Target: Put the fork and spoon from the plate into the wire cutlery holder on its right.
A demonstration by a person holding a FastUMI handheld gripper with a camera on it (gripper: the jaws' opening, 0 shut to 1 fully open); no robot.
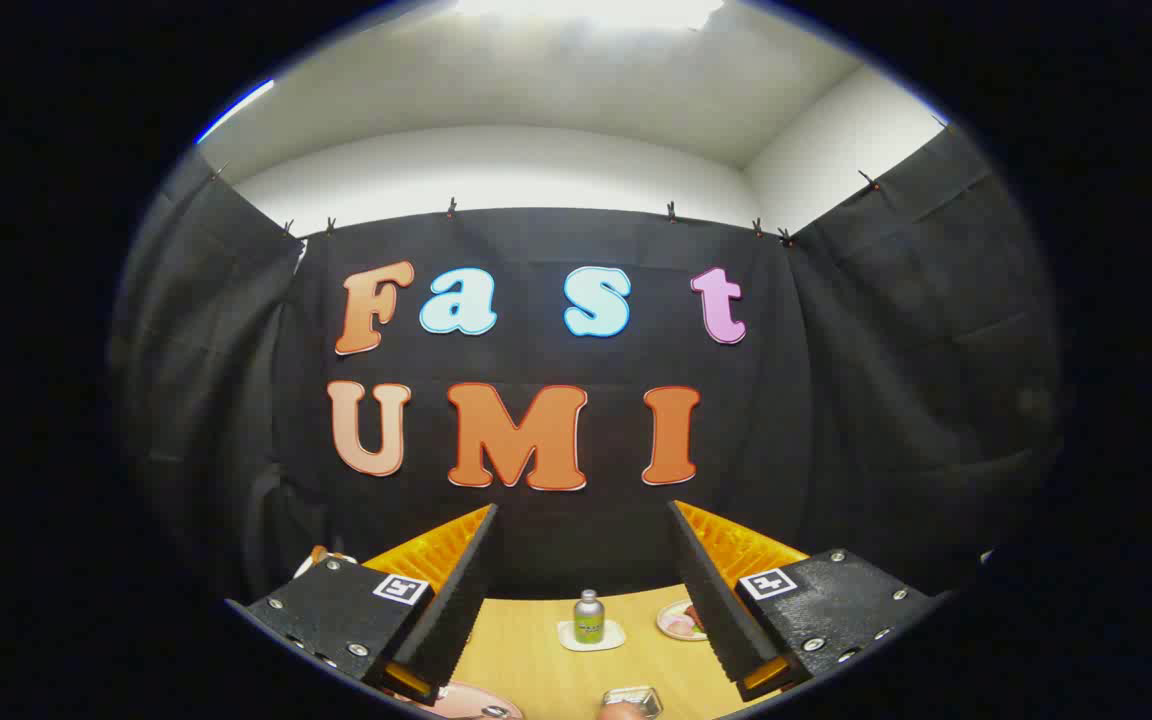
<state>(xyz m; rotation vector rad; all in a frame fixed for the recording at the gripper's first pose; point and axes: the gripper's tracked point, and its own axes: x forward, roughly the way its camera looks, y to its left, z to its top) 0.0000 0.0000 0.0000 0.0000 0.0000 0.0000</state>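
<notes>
The booth comes first: black cloth wall [576, 540] hung by clips on three sides, a pale room wall and ceiling above it. Below lies a light wooden table [556, 670], smooth and bare-looking between the things on it.

The gripper [581, 590] is held high and level, looking across the table rather than down at it. Its two fingers stand wide apart with nothing between them — it grips nothing.

Between the fingers and well beyond them, a small bottle [588, 615] stands upright on a white coaster [591, 638]. Just beside the right finger, partly hidden by it, is a small dish [678, 620] with something pinkish in it.

Nearest of all, low under the fingers, the rim of a pink plate [461, 702] shows by the left finger, with a glint of metal [494, 711] on it — probably the bowl of the spoon or the fork's end, though too little shows to say which. To its right sits a shiny metal thing [633, 700] that may be the wire cutlery holder; I cannot be sure.

By my judgement the cutlery will be light, stiff and slippery, lying flat on a hard plate. The handle's middle is the place to pinch, across its narrow width, fingers coming straight down. The gripper must first tilt downward before any grasp.
</notes>
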